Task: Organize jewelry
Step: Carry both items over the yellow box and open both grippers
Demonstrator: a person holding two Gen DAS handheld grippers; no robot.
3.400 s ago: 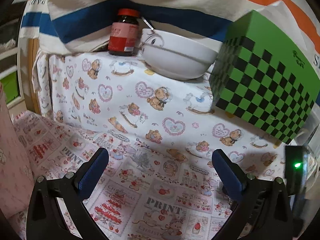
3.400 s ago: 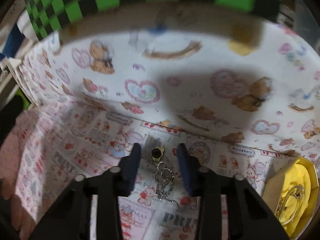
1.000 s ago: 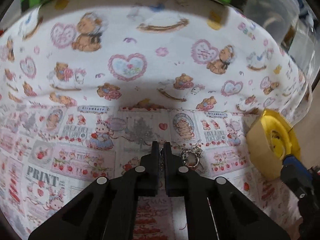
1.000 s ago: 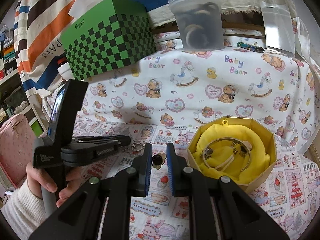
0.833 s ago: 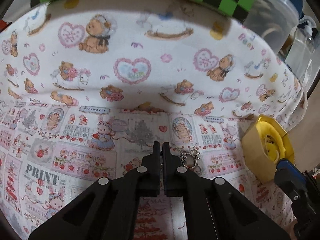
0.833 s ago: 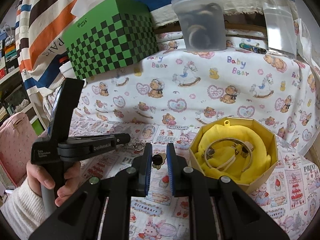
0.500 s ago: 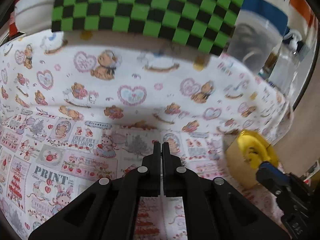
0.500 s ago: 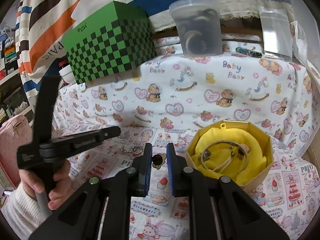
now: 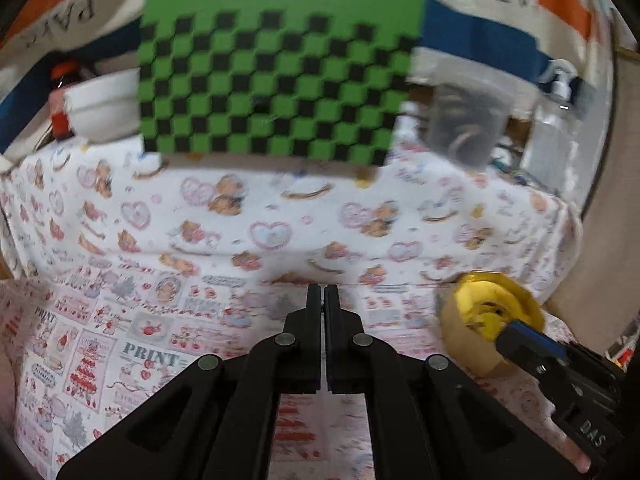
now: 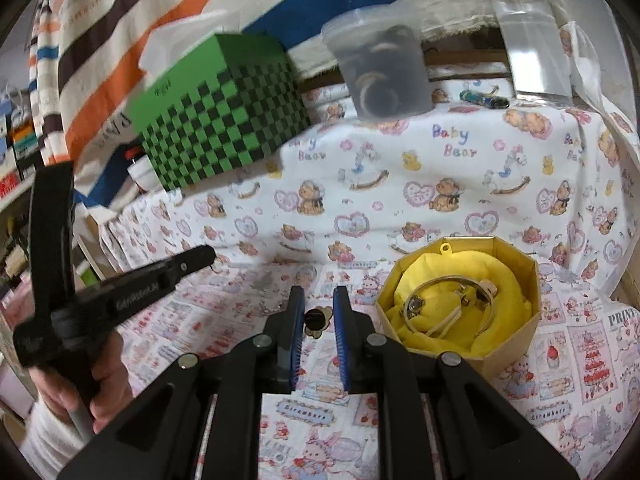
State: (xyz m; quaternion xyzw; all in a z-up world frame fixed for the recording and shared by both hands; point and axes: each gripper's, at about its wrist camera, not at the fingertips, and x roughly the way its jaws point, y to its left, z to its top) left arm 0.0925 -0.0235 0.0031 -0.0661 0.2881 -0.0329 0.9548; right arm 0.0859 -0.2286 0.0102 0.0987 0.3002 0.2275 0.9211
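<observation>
Right gripper pinches the small gold-and-black charm at lower centre while my left gripper is pressed together, its catch unclear to me, so any chain strung between them could snag short of the yellow-lined box.

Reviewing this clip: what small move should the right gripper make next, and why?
Probably shift the right gripper to its right, toward the open yellow-lined box. A small gold and black charm sits between its fingers above the cloth, and the box, which holds a bangle, lies just to the right. The left gripper is shut and raised, well clear of that path.
</observation>
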